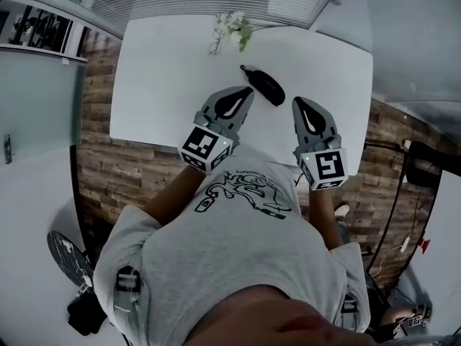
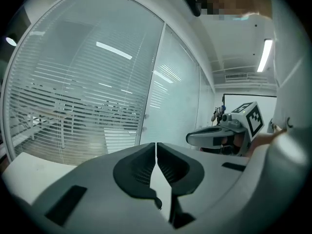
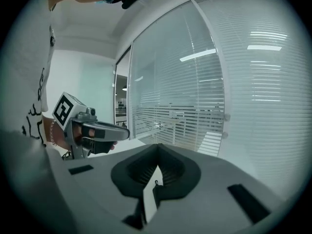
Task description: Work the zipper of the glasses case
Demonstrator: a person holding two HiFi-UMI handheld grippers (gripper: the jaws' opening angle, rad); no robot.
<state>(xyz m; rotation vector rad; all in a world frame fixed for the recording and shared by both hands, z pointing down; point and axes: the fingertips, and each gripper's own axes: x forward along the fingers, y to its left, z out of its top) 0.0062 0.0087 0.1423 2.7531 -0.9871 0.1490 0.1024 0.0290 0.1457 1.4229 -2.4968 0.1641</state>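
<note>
A black zipped glasses case lies slantwise on the white table, its pull tab at the far left end. My left gripper is shut and empty, its tip just left of the case's near end. My right gripper is also shut and empty, a little to the right of the case. In the left gripper view the jaws meet with nothing between them, and the right gripper shows beside them. The right gripper view shows closed jaws and the left gripper. Neither gripper view shows the case.
A small sprig of white flowers and a pair of glasses lie at the table's far edge. Window blinds and glass walls stand beyond. The person's grey shirt fills the near part of the head view.
</note>
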